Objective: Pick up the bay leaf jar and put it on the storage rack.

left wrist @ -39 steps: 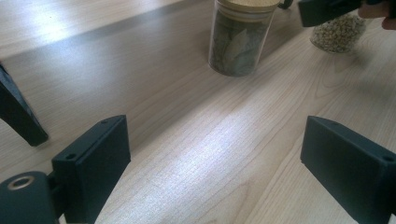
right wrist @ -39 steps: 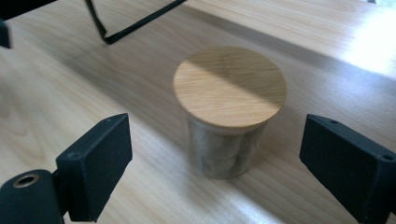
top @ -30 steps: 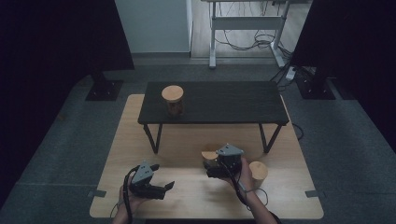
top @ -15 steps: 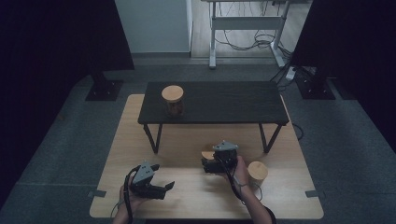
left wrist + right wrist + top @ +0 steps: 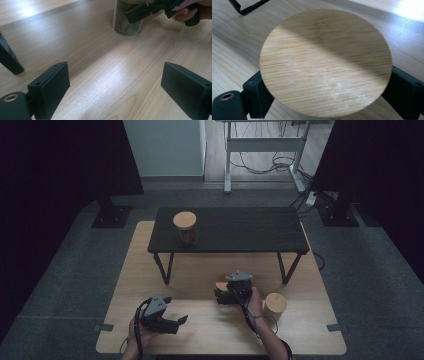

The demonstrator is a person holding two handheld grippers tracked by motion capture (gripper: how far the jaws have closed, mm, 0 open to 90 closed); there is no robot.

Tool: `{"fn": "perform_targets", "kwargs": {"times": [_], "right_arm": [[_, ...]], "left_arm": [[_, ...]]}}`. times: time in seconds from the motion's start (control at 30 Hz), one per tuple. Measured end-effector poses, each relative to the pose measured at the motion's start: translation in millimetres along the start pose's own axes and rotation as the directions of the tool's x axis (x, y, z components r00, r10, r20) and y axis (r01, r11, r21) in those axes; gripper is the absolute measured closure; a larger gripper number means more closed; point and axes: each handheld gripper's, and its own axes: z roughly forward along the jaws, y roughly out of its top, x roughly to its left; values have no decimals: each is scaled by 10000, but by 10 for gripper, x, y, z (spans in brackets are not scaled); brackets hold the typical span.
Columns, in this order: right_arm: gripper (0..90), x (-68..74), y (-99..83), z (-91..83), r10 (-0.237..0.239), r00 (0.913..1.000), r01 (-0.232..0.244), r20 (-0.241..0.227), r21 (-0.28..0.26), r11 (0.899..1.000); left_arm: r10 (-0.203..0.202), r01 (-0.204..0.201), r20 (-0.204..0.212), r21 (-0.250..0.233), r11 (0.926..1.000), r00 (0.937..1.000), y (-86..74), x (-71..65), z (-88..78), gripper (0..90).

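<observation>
One glass jar [image 5: 127, 18] with a round bamboo lid [image 5: 325, 62] stands on the light wood counter [image 5: 210, 330], right tool [image 5: 226, 296] down over it, jaws straddling the lid but apparently not yet clamped. Glass looks rigid, slick, breakable; grip below the lid. Left tool [image 5: 175, 322] open, empty.
</observation>
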Motion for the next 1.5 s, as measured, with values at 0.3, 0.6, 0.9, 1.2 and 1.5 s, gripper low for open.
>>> {"fn": "perform_targets", "kwargs": {"times": [0.3, 0.6, 0.9, 1.2, 1.5], "right_arm": [[132, 8, -14, 55, -35, 10000, 35, 74, 19, 10000], [190, 13, -20, 73, -28, 10000, 28, -6, -104, 9999], [241, 20, -27, 71, -232, 9996, 229, -165, -200, 9995], [245, 12, -41, 71, -338, 9992, 331, -201, -335, 9989], [251, 21, -40, 70, -474, 9989, 476, 70, -452, 9978]], "left_arm": [[-10, 10, -5, 64, 10000, 10000, -9, 3, 16, 81], [-12, 12, 18, -13, 10000, 10000, 3, -5, 0, 81], [1, -1, 24, 31, 10000, 10000, 0, -4, 10, 81], [4, -5, 76, 107, 9999, 10000, -5, -7, 25, 81], [6, -7, 71, 128, 9999, 10000, -8, -7, 27, 81]]}}
